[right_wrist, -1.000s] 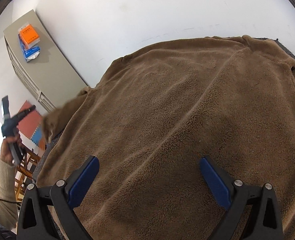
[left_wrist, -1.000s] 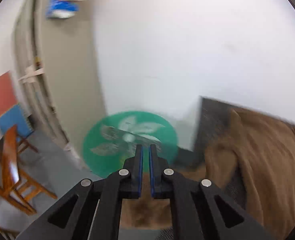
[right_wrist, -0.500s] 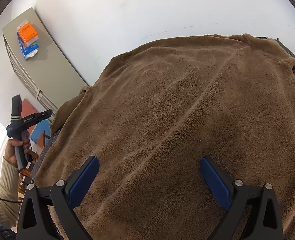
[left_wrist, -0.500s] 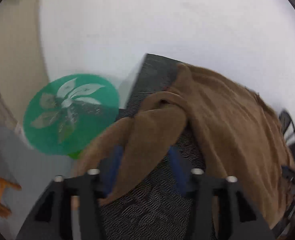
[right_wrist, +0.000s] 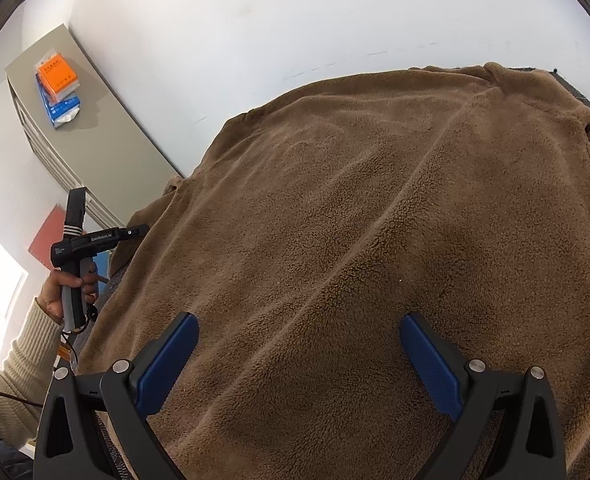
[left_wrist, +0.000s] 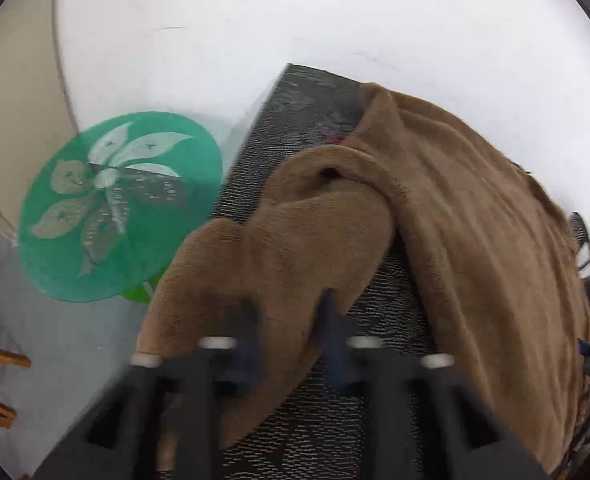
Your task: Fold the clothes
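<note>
In the left wrist view, we see the left gripper (left_wrist: 291,332) blurred, its jaws closing on the sleeve (left_wrist: 295,240) of the brown fleece (left_wrist: 475,240), which lies between them on the dark table (left_wrist: 307,104). A green disc (left_wrist: 119,208) sits beyond the table edge. In the right wrist view, the right gripper (right_wrist: 299,360) hangs over the fleece with jaws wide and nothing between them; a hand (right_wrist: 61,286) grips the left gripper's handle beside the fleece.
</note>
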`<state>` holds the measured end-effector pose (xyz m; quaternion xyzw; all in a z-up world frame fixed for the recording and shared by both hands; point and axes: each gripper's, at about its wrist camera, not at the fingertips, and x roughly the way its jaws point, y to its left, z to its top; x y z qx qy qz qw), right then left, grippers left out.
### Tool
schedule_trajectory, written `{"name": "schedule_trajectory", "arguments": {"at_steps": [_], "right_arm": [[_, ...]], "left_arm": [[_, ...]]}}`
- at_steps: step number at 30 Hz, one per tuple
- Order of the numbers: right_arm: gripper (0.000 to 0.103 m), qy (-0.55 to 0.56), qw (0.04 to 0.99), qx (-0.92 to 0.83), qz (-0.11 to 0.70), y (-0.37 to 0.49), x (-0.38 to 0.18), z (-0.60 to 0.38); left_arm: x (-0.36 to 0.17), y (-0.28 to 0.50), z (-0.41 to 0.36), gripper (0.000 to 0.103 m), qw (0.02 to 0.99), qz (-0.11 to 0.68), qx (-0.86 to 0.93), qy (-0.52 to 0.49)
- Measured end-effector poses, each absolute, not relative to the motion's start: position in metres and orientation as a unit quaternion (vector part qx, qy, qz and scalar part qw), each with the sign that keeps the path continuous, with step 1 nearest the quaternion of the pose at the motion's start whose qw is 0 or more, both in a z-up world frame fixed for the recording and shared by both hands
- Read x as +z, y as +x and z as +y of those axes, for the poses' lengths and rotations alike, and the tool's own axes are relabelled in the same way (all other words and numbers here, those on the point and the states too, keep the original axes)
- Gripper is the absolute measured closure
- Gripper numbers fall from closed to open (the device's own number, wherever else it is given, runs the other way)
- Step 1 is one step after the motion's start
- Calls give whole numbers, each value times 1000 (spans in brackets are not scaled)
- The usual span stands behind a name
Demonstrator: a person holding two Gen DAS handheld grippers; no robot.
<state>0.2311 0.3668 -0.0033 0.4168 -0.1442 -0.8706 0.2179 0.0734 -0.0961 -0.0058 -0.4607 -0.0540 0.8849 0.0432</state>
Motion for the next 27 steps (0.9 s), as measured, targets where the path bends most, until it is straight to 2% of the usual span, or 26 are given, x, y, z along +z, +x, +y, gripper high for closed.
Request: {"name": "schedule_trajectory", "arguments": {"at_steps": [4, 9, 12, 16, 17, 18, 19, 21, 27], "right_arm": [[1, 417, 218, -870, -145, 230, -3, 367], [1, 416, 220, -870, -148, 228, -4, 367], [1, 416, 219, -870, -148, 227, -4, 368], [1, 417, 217, -871, -147, 227, -4, 367], [1, 417, 216, -871, -146, 227, -5, 367], [1, 418, 214, -871, -145, 227, -5, 367], [1, 419, 212, -871, -142, 226, -5, 366], [0, 422, 208, -873, -134, 226, -4, 363], [0, 438, 176, -879, -62, 226, -5, 343]], "left_arm": [[10, 73, -80, 91, -125, 108, 920, -356], [22, 63, -88, 90, -195, 112, 924, -308], [4, 50, -93, 88, -176, 106, 902, -380], [-13, 53, -107, 85, -144, 58, 882, -445], [-12, 59, -108, 77, -137, 51, 882, -447], [-10, 65, -109, 64, -129, 45, 883, -449], [-8, 72, -110, 58, -122, 38, 883, -451], [-4, 84, -112, 40, -107, 25, 884, -455], [14, 134, -106, 25, -45, -15, 896, -441]]}}
